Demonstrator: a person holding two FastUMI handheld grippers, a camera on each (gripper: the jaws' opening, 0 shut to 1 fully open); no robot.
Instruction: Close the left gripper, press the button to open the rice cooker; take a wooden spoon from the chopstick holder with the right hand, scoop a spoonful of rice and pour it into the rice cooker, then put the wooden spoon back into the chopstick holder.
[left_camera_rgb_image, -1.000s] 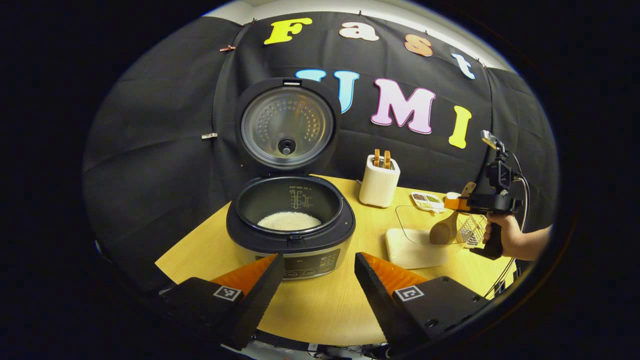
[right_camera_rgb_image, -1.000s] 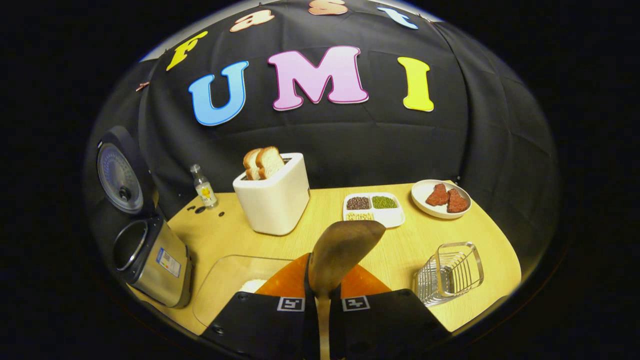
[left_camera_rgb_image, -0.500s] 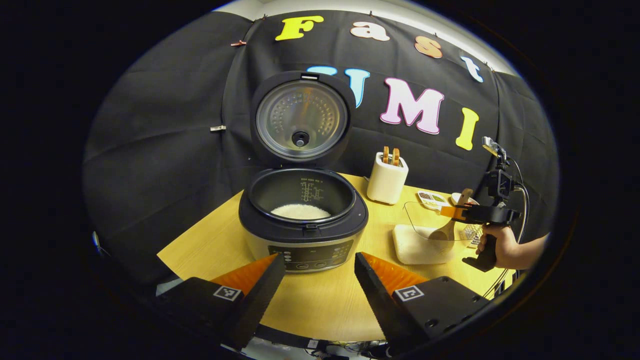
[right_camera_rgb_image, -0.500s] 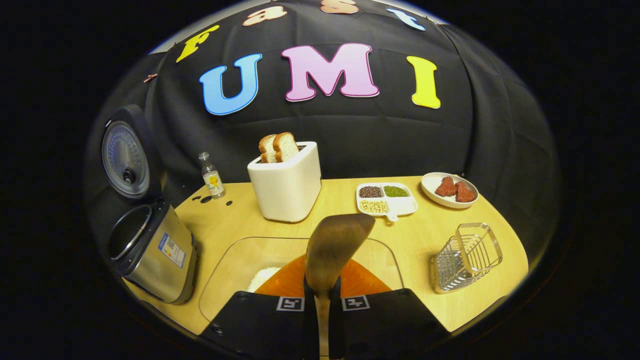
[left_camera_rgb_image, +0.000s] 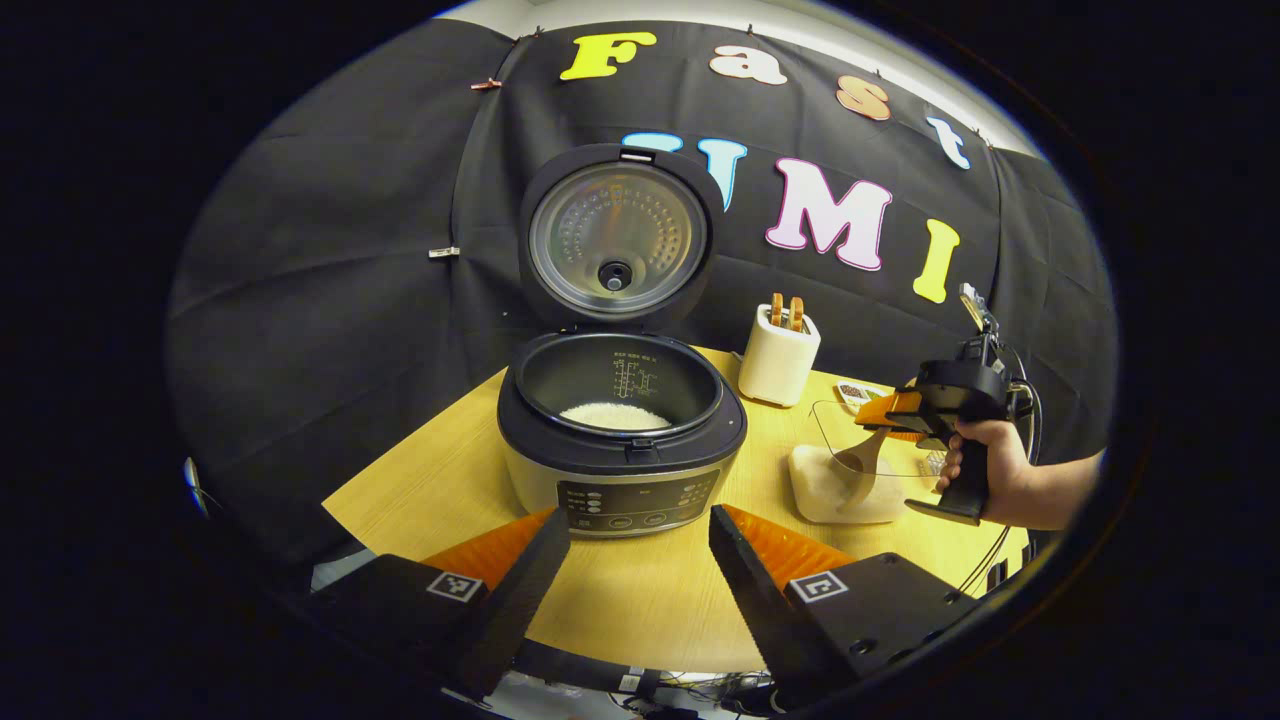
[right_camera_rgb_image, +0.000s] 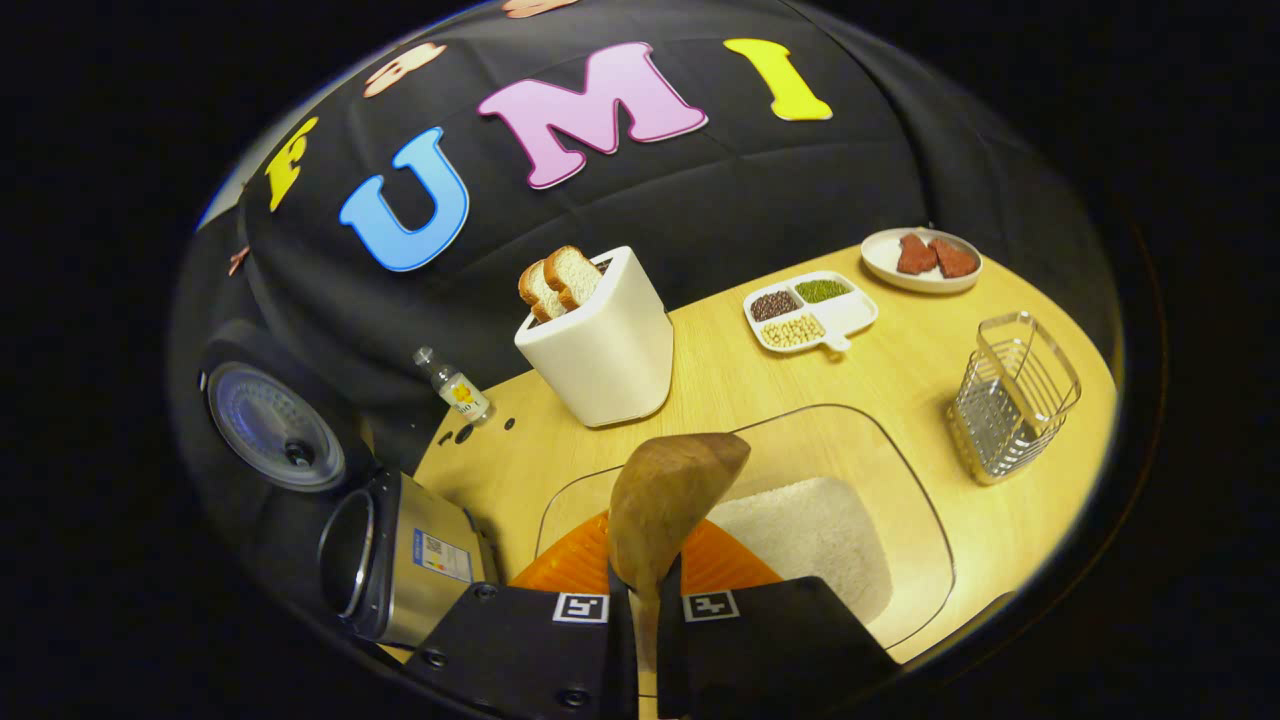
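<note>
Right gripper view: wooden spoon (right_camera_rgb_image: 668, 500) between gripper (right_camera_rgb_image: 645, 600) fingers.

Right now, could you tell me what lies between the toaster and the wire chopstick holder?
In the right gripper view, the divided dish of beans lies between the toaster and chopstick holder.

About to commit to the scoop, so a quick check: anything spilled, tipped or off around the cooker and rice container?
Nothing stands out. The rice cooker stands upright with its lid up, the rice container sits flat with no grains visible outside it, and the wooden spoon is gripped straight in the right gripper. A few small dark specks lie by the little bottle.
</note>
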